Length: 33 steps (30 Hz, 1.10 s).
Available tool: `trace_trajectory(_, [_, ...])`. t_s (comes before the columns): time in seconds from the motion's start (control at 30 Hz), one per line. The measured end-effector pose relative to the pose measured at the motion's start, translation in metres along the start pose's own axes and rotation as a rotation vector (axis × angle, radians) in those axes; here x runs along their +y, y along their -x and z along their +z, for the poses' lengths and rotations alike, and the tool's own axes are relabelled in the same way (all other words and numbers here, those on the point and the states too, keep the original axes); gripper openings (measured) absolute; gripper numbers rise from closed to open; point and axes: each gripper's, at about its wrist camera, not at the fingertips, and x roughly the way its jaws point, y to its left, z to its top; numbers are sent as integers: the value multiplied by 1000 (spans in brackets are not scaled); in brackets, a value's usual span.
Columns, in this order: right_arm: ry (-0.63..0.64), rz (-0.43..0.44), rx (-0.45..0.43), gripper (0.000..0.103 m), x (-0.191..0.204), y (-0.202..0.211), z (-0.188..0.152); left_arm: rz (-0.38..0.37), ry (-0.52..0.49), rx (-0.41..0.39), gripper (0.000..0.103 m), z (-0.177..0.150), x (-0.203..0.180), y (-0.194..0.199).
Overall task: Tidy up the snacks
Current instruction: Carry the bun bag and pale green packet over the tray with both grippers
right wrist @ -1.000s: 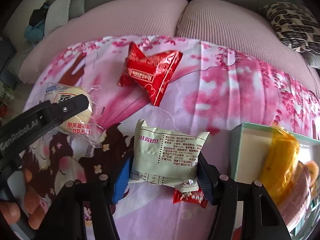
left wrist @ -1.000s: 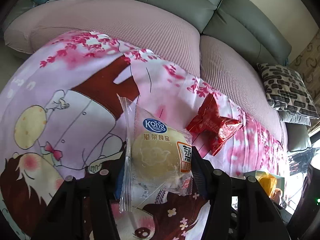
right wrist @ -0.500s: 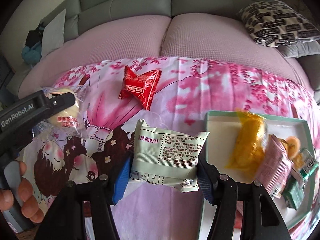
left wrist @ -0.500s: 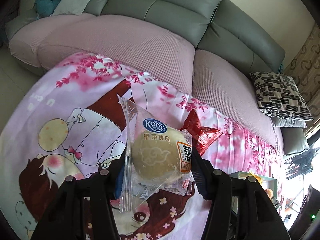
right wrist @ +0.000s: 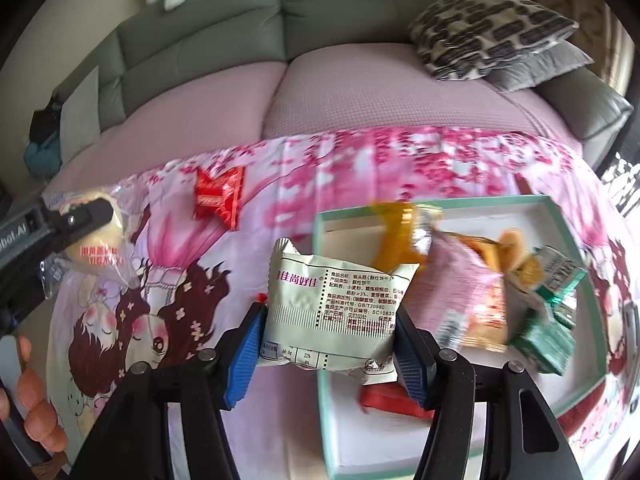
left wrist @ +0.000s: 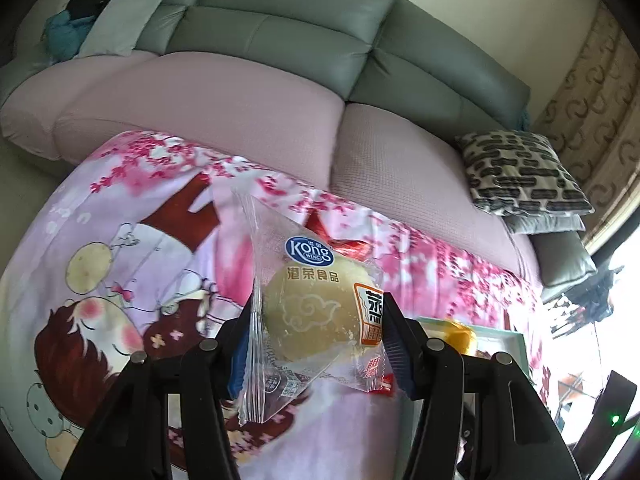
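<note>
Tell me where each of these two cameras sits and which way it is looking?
Left wrist view: sits on the left gripper, looking forward and down over the cartoon blanket to the sofa; its jaws clamp a clear-wrapped bun.
Right wrist view: sits on the right gripper, looking down at the teal-rimmed box; its jaws clamp a pale green packet; the person's hand shows at left.
Shared: blanket, sofa, red packet, patterned cushion, bun, box.
</note>
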Motion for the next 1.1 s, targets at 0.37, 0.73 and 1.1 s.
trace_trajectory(0.37, [-183, -92, -78, 64, -84, 33, 7, -89, -146, 92, 58, -20, -64, -25])
trace_trajectory(0.73, [-276, -90, -18, 64, -129, 17, 1, -79, -256, 197, 58, -54, -107, -66])
trace_trajectory(1.1, [-315, -85, 18, 64, -147, 8, -5, -58, -325, 208, 58, -72, -128, -83])
